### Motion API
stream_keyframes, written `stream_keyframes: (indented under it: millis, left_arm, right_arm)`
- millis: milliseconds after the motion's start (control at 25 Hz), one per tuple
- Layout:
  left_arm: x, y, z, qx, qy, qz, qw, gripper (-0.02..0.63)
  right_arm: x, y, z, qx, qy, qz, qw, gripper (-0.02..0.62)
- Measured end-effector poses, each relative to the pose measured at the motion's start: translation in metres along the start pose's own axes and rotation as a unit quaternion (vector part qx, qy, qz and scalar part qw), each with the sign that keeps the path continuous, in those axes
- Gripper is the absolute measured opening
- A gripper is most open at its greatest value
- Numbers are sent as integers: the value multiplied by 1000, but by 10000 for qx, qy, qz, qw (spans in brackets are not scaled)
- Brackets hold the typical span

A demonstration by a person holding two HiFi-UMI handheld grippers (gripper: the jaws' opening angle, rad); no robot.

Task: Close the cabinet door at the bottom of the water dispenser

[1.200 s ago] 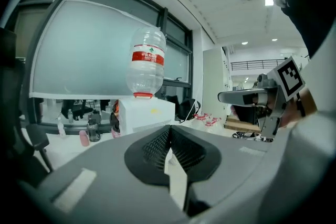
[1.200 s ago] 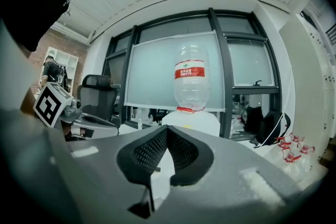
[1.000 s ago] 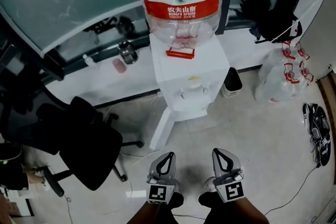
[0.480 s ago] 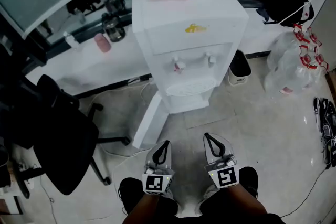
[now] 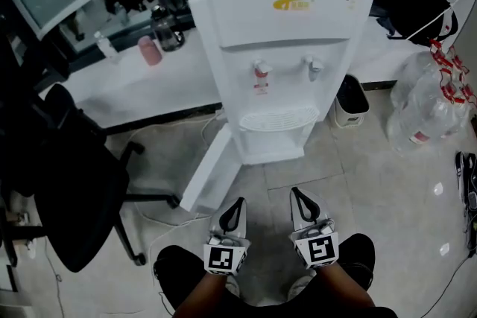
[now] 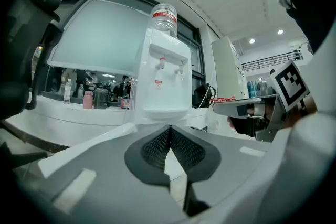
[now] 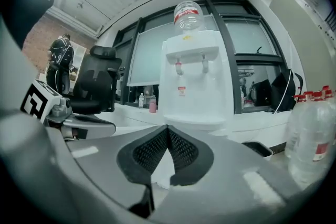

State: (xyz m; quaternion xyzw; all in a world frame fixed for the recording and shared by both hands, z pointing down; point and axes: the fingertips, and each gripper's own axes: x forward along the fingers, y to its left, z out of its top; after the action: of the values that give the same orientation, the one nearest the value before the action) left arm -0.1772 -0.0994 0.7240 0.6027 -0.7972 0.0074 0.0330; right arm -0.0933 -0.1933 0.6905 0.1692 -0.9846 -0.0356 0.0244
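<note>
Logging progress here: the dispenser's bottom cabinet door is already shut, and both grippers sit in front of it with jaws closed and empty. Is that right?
No. The cabinet door stands open, swung out to the left of the water dispenser, as the head view shows. The left gripper and right gripper do sit in front of it, jaws closed and empty.

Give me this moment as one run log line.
cabinet door: open, swung out left of water dispenser | left claw: shut, empty | right claw: shut, empty | contact: none
</note>
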Motion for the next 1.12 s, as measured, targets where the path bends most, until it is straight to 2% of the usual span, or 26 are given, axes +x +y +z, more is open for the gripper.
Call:
stream_keyframes:
  millis: [120, 240, 360, 520, 640, 880, 1000, 1120]
  left_arm:
    - [-9, 5, 1, 32, -71, 123, 9999, 28]
    - [-20, 18, -7, 73, -49, 341, 9994, 73]
    - [-31, 33, -3, 55, -153, 613, 9980, 134]
    - [-48, 51, -4, -73, -80, 1054, 9944, 254]
    - [-61, 67, -8, -98, -148, 1399, 9900, 324]
    - [-80, 101, -14, -48, -5, 2089, 9779, 441]
    - [-81, 113, -30, -218, 202, 2175, 9756, 482]
    - [-74, 120, -49, -327, 427, 2167, 9748, 480]
  right_arm:
    - [3, 8, -7, 64, 20, 134, 9999, 3]
    - [9, 21, -20, 220, 159, 298, 9992, 3]
    - [16, 37, -31, 414, 318, 528, 9972, 4]
    - [27, 54, -26, 247, 175, 812, 9962, 3]
    - [33, 66, -25, 207, 123, 1004, 9947, 3]
    - [42, 85, -20, 138, 99, 1319, 9911, 3]
    - [42, 92, -20, 142, 87, 1423, 9897, 4]
    - [40, 92, -25, 192, 81, 1446, 9893, 3]
